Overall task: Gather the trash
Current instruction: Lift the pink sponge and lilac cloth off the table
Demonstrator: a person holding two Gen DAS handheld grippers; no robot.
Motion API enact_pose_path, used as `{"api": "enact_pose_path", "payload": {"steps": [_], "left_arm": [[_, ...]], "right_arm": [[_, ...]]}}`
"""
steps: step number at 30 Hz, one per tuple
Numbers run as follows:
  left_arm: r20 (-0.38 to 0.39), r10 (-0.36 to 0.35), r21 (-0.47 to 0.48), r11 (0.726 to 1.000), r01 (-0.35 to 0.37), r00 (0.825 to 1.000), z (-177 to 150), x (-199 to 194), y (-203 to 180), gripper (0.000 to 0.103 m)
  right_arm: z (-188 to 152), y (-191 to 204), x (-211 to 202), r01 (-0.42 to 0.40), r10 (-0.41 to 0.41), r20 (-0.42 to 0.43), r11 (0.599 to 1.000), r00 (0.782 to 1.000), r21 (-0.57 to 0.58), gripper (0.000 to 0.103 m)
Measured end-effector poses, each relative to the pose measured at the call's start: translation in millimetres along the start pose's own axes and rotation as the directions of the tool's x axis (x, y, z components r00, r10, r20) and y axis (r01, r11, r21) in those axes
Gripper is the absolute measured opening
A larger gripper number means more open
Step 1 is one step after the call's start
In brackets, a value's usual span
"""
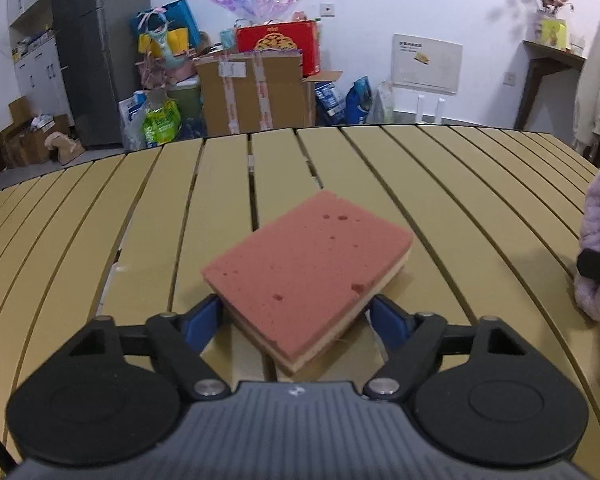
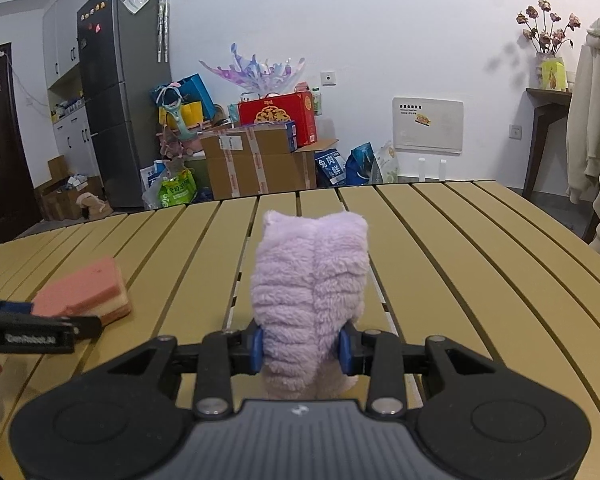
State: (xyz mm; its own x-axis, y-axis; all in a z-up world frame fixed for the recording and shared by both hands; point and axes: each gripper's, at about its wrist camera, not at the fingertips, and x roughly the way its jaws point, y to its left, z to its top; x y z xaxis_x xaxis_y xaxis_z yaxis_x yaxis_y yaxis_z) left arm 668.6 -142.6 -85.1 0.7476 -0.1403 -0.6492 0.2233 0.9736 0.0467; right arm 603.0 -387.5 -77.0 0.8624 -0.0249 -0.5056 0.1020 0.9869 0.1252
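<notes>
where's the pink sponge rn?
The pink sponge lies flat on the slatted table, centre of the left wrist view, between the left gripper's blue pads, left of the purple cloth.

Left gripper point(image 1: 296, 312): black linkage arms on silver pivot screws, blue fingers point(image 1: 202, 322), two round black discs flanking a ribbed dark grey housing with a small white logo at its centre. Right gripper point(image 2: 302, 346): identical build, with black arms, silver screws, blue pads point(image 2: 257, 350), triangular cut-outs in the outer links, ribbed grey housing and white logo. Seen from the right wrist camera, the left gripper's black side carries white lettering, too blurred to read with certainty.
</notes>
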Motion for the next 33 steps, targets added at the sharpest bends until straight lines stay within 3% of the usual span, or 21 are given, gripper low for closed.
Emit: {"api": "enact_pose_path", "payload": {"steps": [5, 16, 33], "left_arm": [[0.04, 0.015, 0.009, 1.0, -0.015, 0.999, -5.0, -12.8, -5.2, 0.073], [0.086, 0.014, 0.032, 0.999, -0.017, 0.996, -11.6, -60.2, -14.9, 0.072], [0.118, 0.034, 0.039, 0.999, -0.039, 0.992, -57.6, -173.2, -13.9, 0.073]], "right_arm": [[-2.6, -3.4, -5.4, -0.012, 0.012, 0.001, 1.0, 1.0, 0.0, 0.034], [-5.6, 11.0, -31.8, -0.058, 0.058, -0.012, 0.998, 0.998, -0.033, 0.034], [-21.2, 39.1, -132.5, -0.101, 0.102, 0.008, 0.992, 0.995, -0.081, 0.034]]}}
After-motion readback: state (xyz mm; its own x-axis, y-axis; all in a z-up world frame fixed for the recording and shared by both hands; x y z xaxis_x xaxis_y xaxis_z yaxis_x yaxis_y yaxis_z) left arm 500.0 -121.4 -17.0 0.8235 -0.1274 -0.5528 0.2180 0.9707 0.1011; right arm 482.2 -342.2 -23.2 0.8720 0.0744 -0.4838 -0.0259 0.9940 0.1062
